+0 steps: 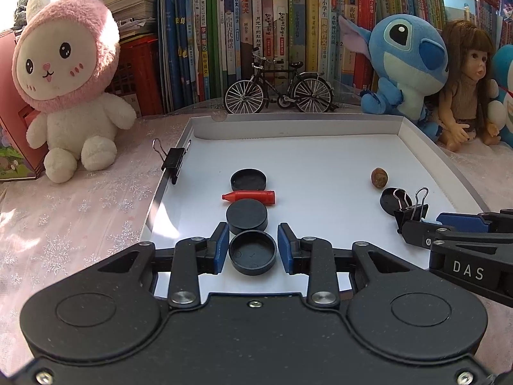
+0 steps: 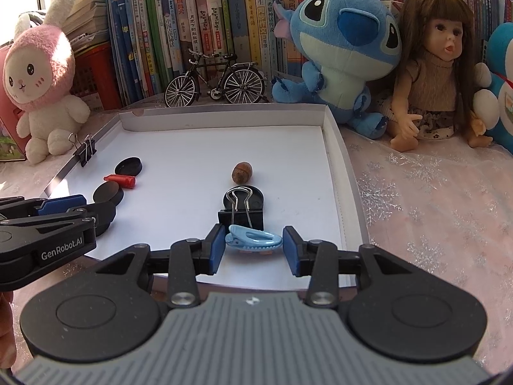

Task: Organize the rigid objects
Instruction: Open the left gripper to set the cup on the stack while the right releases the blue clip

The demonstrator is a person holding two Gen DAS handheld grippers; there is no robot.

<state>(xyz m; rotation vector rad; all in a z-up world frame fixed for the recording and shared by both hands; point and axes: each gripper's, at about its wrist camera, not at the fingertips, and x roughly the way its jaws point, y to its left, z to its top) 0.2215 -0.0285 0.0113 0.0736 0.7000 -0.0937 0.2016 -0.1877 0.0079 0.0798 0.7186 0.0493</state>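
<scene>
Only the right wrist view shows the glossy blue hair clip (image 2: 253,239), lying at the tray's (image 2: 336,147) near edge between the right gripper's (image 2: 253,250) wide jaws. The left gripper (image 1: 253,248), jaws wide, straddles a round black cap (image 1: 252,252), open side up.

Both wrist views sit low over the white tray (image 1: 320,157) near edge, facing the bookshelf (image 1: 288,16); left looks from its left part, right from further right (sharing tray and toys).
</scene>
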